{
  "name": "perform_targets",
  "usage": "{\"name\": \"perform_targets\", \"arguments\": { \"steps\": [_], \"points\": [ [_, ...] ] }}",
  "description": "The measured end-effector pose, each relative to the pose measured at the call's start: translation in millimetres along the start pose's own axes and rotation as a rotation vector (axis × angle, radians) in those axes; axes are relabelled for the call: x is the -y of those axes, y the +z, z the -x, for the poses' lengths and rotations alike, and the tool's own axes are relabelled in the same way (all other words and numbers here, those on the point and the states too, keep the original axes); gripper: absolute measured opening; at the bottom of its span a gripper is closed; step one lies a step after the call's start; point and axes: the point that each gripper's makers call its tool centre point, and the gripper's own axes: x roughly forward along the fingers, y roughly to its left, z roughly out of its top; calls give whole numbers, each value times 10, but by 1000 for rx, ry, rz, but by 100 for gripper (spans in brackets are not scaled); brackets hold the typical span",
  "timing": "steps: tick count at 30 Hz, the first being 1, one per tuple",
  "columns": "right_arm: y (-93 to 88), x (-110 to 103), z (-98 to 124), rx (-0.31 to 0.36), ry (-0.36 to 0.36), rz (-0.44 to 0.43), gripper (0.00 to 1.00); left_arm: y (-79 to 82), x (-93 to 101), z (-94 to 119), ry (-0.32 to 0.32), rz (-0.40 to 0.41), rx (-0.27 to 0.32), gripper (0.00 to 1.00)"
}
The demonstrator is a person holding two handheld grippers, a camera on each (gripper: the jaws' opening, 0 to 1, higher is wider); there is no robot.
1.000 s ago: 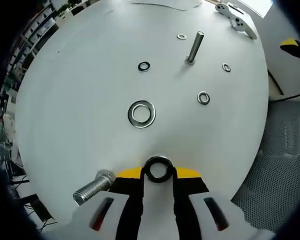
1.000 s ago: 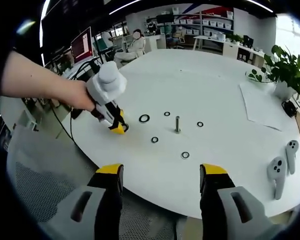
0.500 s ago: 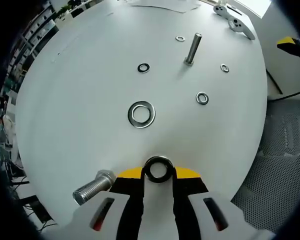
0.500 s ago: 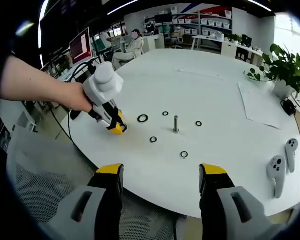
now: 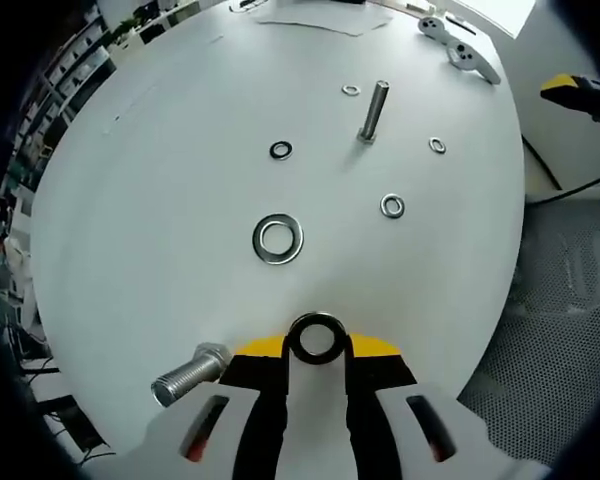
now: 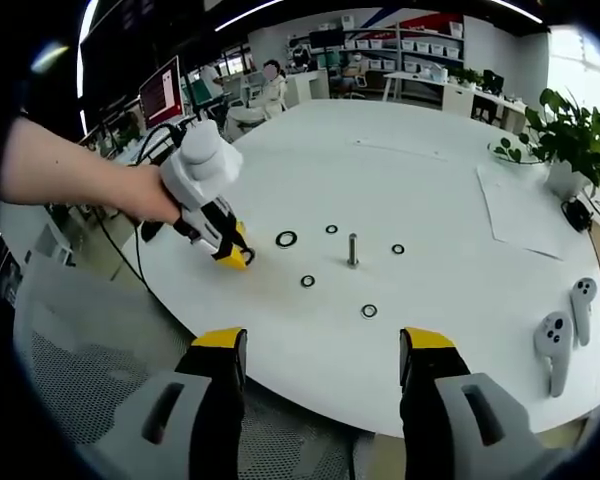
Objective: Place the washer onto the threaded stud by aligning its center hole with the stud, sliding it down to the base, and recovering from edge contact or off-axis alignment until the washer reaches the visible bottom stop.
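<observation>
In the left gripper view, the left gripper (image 5: 317,345) is pinching a dark washer (image 5: 317,339) between its yellow-tipped jaws, holding it over the near edge of the round white table (image 5: 160,180). A loose bolt (image 5: 188,374) is lying just left of the jaws. Farther out a large washer (image 5: 278,239) is lying flat, and beyond it the threaded stud (image 5: 371,110) is standing upright with four small washers scattered around it.

In the right gripper view, the right gripper (image 6: 322,345) is hovering off the table's near edge with its jaws spread wide and nothing between them. A hand (image 6: 145,195) is holding the left gripper (image 6: 238,256) at the table's left side, well apart from the stud (image 6: 353,248). Two white controllers (image 6: 565,335) are lying at the right.
</observation>
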Motion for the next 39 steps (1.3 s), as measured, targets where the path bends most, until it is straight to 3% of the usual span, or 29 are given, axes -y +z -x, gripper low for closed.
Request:
{"name": "perform_targets", "arguments": {
  "steps": [11, 25, 37, 39],
  "points": [
    [9, -12, -3, 1, 4, 10, 64, 124, -53, 337, 8, -29, 62, 19],
    [31, -4, 4, 5, -5, 37, 64, 124, -403, 680, 70, 14, 104, 19],
    [36, -17, 4, 6, 1, 38, 64, 41, -602, 784, 94, 29, 87, 19],
    [36, -13, 4, 5, -1, 39, 64, 25, -646, 794, 109, -10, 73, 19]
  ]
}}
